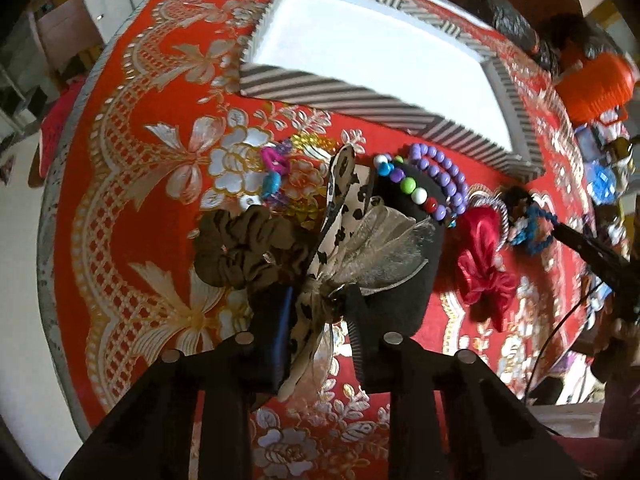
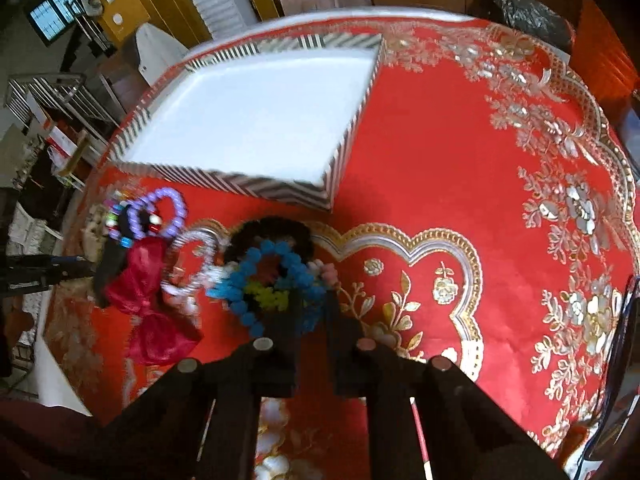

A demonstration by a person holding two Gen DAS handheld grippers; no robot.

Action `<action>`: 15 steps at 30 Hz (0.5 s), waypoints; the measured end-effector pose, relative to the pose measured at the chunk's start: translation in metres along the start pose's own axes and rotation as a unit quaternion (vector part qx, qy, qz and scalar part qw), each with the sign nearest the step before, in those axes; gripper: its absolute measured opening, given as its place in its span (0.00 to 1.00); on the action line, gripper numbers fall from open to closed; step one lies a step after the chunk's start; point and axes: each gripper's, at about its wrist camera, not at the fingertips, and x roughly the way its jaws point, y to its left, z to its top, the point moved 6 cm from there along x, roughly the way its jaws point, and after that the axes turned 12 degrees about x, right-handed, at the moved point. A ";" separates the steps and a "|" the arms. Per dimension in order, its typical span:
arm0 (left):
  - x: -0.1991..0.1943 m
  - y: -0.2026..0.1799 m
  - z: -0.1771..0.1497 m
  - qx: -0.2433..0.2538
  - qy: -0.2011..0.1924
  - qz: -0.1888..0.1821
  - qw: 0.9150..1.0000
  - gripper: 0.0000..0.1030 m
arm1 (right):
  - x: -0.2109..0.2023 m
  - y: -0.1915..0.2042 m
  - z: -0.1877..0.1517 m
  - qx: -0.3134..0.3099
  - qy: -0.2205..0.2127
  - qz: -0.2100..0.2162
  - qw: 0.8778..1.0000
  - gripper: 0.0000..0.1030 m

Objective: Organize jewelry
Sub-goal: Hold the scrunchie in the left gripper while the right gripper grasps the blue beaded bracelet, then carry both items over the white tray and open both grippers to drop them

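A bow of leopard-print and sheer ribbon (image 1: 340, 240) lies on the red tablecloth, and my left gripper (image 1: 320, 312) is shut on its knot. Beside it are a brown scrunchie (image 1: 248, 248), a purple bead bracelet (image 1: 444, 172), a bracelet of mixed coloured beads (image 1: 408, 186) and a red bow (image 1: 484, 264). My right gripper (image 2: 312, 312) is shut on a blue pom-pom ring (image 2: 248, 276), which overlaps a black scrunchie (image 2: 272, 228). A striped tray (image 2: 240, 180) with a white floor sits just beyond the pile, with nothing in it.
The round table's edge (image 1: 60, 200) curves close on the left. A silver coil ring (image 2: 192, 248) and a plastic link chain (image 1: 276, 176) lie in the pile. An orange object (image 1: 596, 84) and dark bags stand at the far right. Bare cloth (image 2: 460, 140) stretches right of the tray.
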 end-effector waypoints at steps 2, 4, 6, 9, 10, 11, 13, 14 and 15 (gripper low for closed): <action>-0.012 0.005 -0.001 -0.006 -0.011 0.003 1.000 0.06 | -0.016 0.006 0.003 -0.004 -0.010 0.012 1.000 0.10; -0.025 0.008 0.000 -0.011 -0.023 0.007 1.000 0.06 | -0.032 0.013 0.006 -0.005 -0.022 0.030 0.999 0.10; -0.037 0.011 0.002 -0.015 -0.034 0.009 0.999 0.06 | -0.044 0.021 0.010 -0.012 -0.031 0.037 0.999 0.10; -0.052 0.012 0.008 -0.018 -0.049 0.015 0.999 0.06 | -0.058 0.031 0.015 -0.024 -0.046 0.047 0.998 0.10; -0.057 0.012 0.012 -0.019 -0.055 0.016 0.998 0.06 | -0.063 0.035 0.017 -0.027 -0.053 0.052 0.997 0.10; -0.060 0.011 0.016 -0.020 -0.059 0.015 0.998 0.06 | -0.070 0.040 0.021 -0.031 -0.060 0.057 0.996 0.10; -0.063 0.008 0.026 -0.023 -0.067 0.010 0.997 0.06 | -0.078 0.045 0.026 -0.036 -0.070 0.060 0.995 0.10; -0.064 0.007 0.030 -0.023 -0.070 0.009 0.997 0.06 | -0.082 0.048 0.030 -0.038 -0.076 0.060 0.995 0.10; -0.067 0.007 0.035 -0.023 -0.075 0.007 0.997 0.06 | -0.085 0.050 0.035 -0.036 -0.081 0.062 0.994 0.10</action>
